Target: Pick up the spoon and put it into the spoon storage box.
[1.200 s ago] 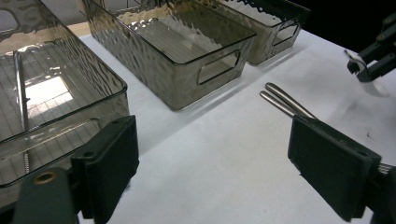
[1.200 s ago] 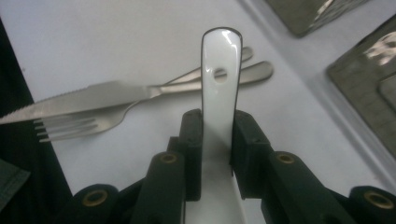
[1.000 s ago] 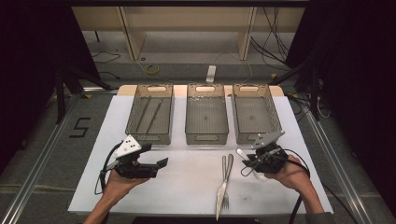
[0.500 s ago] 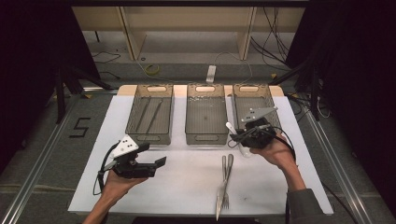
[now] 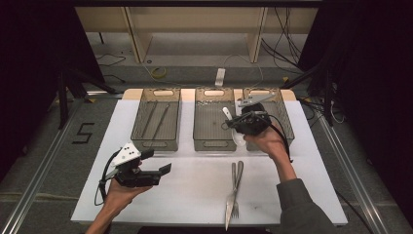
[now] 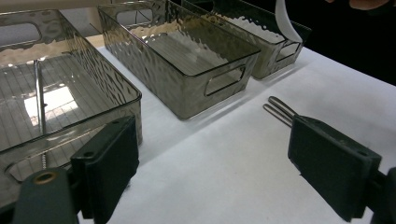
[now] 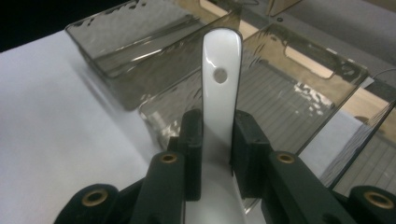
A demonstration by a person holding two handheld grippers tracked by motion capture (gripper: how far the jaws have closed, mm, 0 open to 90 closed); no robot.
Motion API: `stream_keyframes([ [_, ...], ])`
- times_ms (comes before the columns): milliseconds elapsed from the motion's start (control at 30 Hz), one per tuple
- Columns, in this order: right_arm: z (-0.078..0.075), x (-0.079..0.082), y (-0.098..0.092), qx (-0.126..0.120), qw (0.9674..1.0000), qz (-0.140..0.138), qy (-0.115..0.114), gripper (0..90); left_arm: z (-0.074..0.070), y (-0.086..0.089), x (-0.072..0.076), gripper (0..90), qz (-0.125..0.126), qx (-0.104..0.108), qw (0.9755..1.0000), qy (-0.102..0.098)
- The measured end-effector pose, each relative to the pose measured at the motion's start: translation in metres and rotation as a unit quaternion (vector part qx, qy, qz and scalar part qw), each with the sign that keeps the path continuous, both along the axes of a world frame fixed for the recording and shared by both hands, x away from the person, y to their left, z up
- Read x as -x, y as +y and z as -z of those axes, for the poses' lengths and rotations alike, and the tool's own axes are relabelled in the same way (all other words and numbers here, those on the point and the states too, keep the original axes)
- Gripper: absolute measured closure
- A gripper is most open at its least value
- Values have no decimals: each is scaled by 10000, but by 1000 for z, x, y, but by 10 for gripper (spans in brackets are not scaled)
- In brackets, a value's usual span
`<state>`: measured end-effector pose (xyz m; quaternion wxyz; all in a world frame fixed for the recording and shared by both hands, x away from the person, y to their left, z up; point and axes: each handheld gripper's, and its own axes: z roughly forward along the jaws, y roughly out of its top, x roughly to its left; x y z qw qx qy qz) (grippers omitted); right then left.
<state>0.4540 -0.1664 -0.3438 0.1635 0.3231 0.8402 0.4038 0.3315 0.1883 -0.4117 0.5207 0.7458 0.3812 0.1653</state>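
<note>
**Setting the white spoon down in the middle bin**

My right gripper (image 5: pixel 233 124) is clamped on a white spoon (image 7: pixel 221 93), jaws narrow on its handle, the end with the hole sticking out ahead. I hold it above the middle bin (image 5: pixel 213 141) of 3, near that bin's right wall. To do this well, I should bring it lower and level over the bin floor before I let go, so the spoon lies flat instead of dropping or catching the rim. My left gripper (image 5: pixel 158 171) rests wide and empty over the white table (image 5: pixel 311 165). A fork and a knife (image 5: pixel 234 195) lie side by side on the table, probably next.
</note>
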Motion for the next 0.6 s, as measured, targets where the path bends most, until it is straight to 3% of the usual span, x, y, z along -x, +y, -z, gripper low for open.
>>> stream_keyframes([
  [333, 1, -25, 10, -185, 9993, 320, -24, 759, -1, 2, 2, 156, -26, 32, 10000, -50],
  [600, 7, -41, 13, -414, 9975, 572, 87, 759, -1, 1, 2, 156, -17, 51, 10000, -50],
])
